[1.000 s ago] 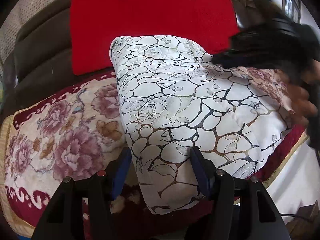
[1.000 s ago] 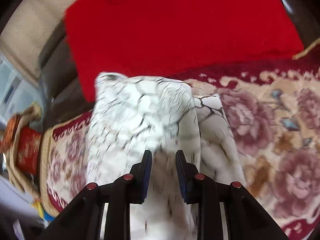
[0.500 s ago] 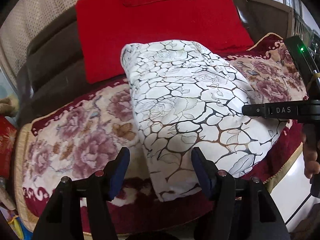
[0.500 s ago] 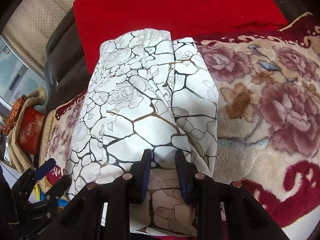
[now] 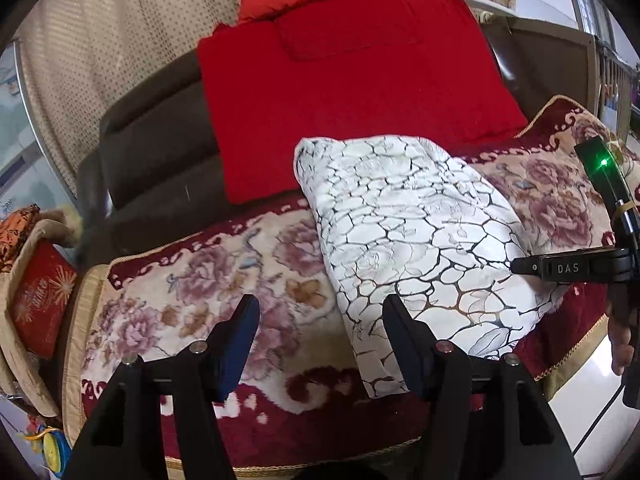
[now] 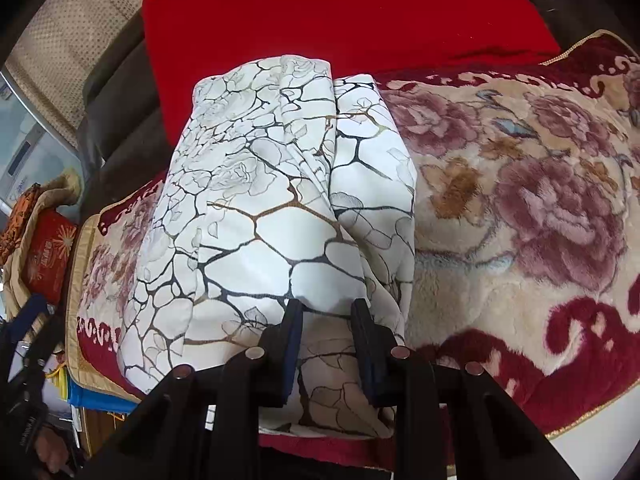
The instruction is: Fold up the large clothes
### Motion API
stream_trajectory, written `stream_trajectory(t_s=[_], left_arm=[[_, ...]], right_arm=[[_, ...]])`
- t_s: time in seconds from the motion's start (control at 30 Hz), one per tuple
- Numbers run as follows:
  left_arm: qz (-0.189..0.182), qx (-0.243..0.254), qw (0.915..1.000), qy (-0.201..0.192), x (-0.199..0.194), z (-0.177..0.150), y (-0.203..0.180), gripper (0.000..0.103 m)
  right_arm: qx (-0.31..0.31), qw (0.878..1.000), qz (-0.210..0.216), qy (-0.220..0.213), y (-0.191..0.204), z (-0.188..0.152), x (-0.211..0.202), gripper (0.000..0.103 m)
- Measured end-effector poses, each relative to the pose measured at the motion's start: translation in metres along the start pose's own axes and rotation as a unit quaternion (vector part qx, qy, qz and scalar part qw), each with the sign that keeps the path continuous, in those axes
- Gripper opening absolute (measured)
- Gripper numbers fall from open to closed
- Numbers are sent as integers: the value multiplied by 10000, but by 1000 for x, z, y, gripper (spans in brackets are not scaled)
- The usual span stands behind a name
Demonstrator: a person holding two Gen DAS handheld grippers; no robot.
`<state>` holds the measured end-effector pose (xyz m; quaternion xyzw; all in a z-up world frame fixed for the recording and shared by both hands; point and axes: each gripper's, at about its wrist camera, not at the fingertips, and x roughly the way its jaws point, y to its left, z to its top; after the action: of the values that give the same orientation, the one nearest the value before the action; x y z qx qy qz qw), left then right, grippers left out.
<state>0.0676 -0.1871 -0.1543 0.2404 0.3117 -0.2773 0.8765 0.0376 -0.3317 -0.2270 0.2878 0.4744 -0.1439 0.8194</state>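
Observation:
A folded white garment [image 5: 412,236] with a black and gold crackle and rose print lies on the floral plush blanket [image 5: 192,292] that covers the sofa seat. My left gripper [image 5: 320,312] hovers open near the garment's front left corner, and its pads touch nothing. In the right wrist view the same garment [image 6: 260,200] runs away from me in a long bundle. My right gripper [image 6: 327,316] is shut on a bunched fold at its near end. From the left wrist view one black finger [image 5: 560,268] of the right gripper reaches onto the garment's right edge.
A red cloth [image 5: 352,92] leans on the dark sofa back [image 5: 156,160], with a beige dotted cover [image 5: 100,60] above it. A bag with a red box [image 5: 40,300] stands at the left end. The blanket's front edge [image 5: 320,462] is close. A hand [image 5: 622,344] shows at the far right.
My left gripper has lifted and drawn back off the garment's near edge. The right gripper swept across with its fold and settled at the garment's right edge, then kept still.

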Motion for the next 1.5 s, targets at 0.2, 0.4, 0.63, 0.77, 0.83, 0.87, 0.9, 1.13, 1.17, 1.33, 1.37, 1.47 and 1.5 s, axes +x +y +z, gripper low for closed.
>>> stream_trajectory(t_s=[0.2, 0.4, 0.63, 0.77, 0.83, 0.87, 0.9, 1.13, 1.17, 1.33, 1.37, 1.47, 1.5], left_arm=[[80, -1, 9999, -119, -8, 4, -2, 65], [127, -47, 9998, -131, -11, 5, -4, 65], [153, -78, 9998, -104, -5, 7, 1, 65], [178, -86, 9998, -54, 4, 9, 4, 65], [173, -109, 9998, 0, 8, 9, 4, 65], [169, -124, 9998, 18, 10, 9, 4, 65], [165, -130, 9998, 44, 13, 9, 4, 65], [256, -79, 9994, 221, 36, 13, 1, 65], [276, -60, 9993, 236, 40, 15, 0, 65], [371, -4, 9988, 326, 65, 24, 0, 65], [389, 2, 9986, 349, 70, 25, 1, 65], [436, 16, 9980, 447, 89, 30, 1, 65], [439, 14, 9978, 487, 96, 32, 1, 65]], right_arm=[[-33, 9998, 51, -193, 11, 7, -26, 30], [-113, 9988, 168, -455, 24, 16, -42, 31], [-182, 9997, -186, -27, 12, 7, 5, 31], [-169, 9997, 29, -174, 3, 2, 12, 32], [-264, 9995, 17, -194, 4, 3, 13, 32], [-273, 9994, 16, -207, 4, 3, 13, 32], [-263, 9994, 26, -221, 3, 3, 14, 32], [-231, 9993, 120, -258, 2, 3, 14, 32], [-218, 9993, 142, -262, 1, 3, 14, 32], [-197, 9991, 265, -279, -3, 4, 16, 32], [-191, 9990, 288, -277, -4, 4, 16, 32], [-169, 9989, 343, -280, -5, 5, 17, 32], [-161, 9988, 368, -284, -6, 6, 18, 32]])
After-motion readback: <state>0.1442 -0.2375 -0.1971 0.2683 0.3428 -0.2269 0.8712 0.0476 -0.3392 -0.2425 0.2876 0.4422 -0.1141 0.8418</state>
